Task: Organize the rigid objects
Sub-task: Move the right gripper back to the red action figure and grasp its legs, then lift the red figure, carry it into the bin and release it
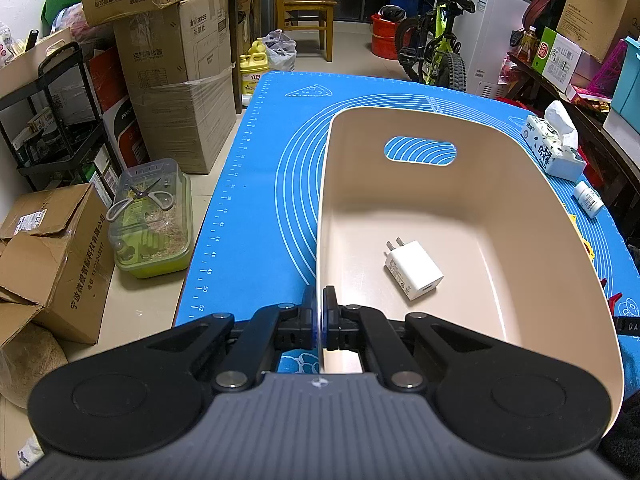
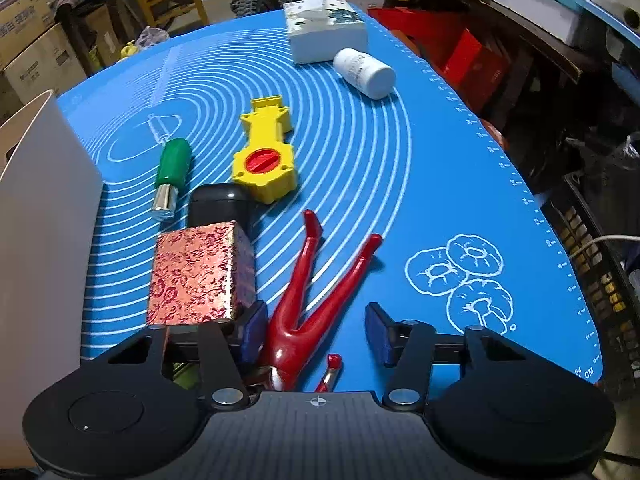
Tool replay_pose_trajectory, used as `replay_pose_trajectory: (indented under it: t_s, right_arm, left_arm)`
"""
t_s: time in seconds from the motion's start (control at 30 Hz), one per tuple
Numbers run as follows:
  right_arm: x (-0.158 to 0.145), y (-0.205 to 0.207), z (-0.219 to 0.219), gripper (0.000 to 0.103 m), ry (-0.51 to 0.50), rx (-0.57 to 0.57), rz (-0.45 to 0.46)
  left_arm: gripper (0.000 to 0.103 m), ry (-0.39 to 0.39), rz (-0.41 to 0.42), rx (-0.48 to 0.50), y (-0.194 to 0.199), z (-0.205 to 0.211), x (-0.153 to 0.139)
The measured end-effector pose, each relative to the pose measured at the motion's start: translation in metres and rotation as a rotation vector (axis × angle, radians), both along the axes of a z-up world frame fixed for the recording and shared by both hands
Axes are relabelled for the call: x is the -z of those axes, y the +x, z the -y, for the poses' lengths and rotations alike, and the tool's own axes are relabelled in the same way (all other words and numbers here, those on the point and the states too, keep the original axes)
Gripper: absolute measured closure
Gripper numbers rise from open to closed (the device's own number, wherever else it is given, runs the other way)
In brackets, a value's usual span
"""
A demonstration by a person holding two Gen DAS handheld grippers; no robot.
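now left gripper (image 1: pixel 319 312) pinches one bin (image 1: pixel 460 200) wall holding one charger (image 1: pixel 414 270); right gripper (image 2: pixel 316 332) gapes over one red figure (image 2: pixel 312 280).

Stacked cardboard boxes (image 1: pixel 176 80), wooden chair (image 1: pixel 306 8), bicycle (image 1: pixel 434 36), pale tiled floor (image 1: pixel 144 312)
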State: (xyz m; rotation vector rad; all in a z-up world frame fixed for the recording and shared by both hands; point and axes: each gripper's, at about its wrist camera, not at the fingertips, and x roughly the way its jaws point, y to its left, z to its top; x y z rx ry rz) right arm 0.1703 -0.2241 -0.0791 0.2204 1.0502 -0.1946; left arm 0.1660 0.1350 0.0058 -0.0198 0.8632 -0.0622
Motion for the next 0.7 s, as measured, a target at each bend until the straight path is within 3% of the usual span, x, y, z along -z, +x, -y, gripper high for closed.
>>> replay_pose_trajectory:
  t_s: [0.23, 0.7]
  right_arm:
    - [-0.003, -0.002, -0.009, 0.064, -0.017, -0.031, 0.026]
    - [-0.016, -0.007, -0.014, 0.065, -0.102, -0.065, 0.123]
  left_arm:
    - [0.099, -0.002, 0.0, 0.001, 0.0, 0.0, 0.0]
    - [0.099, -0.001, -0.001, 0.002, 0.0, -0.002, 0.0]
